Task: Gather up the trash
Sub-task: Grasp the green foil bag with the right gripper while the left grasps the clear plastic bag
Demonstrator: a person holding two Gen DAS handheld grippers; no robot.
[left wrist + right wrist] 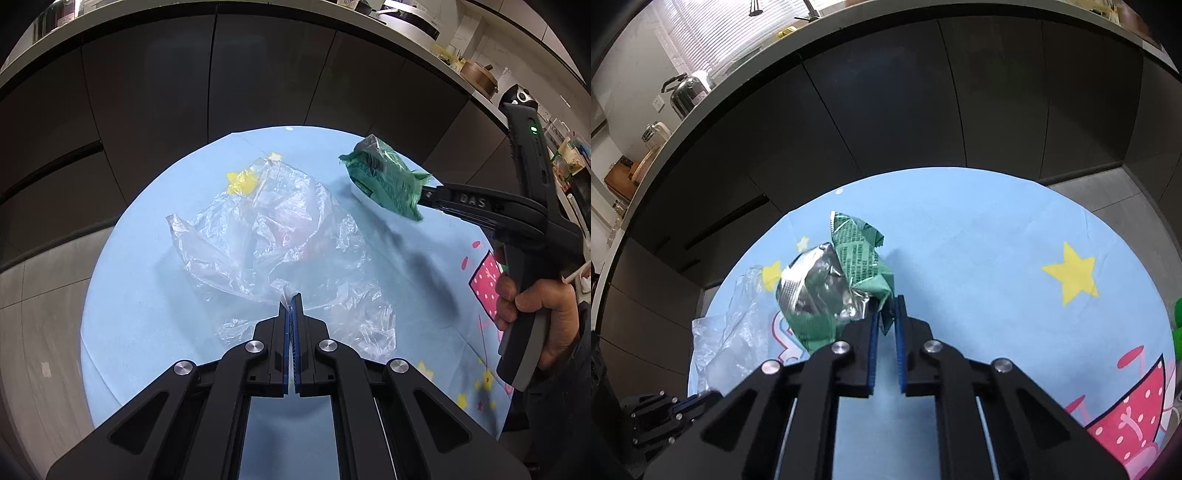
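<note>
On the blue table, left hand-held gripper pinches the clear plastic bag; right hand-held gripper is clamped on the green wrapper

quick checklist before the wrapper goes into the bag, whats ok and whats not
1. Left gripper pinching the clear plastic bag: ok, jaws shut on a fold of its near edge.
2. Right gripper holding the green snack wrapper: ok, a corner sits between the closed pads.
3. Wrapper lifted off the blue tablecloth: ok, the left wrist view shows it above its shadow.
4. Bag mouth open to take the wrapper: not ok, the bag lies crumpled and flat on the cloth.
5. Where the bag's opening is: cannot tell.
6. Path from wrapper to bag: ok, nothing lies between them.
</note>
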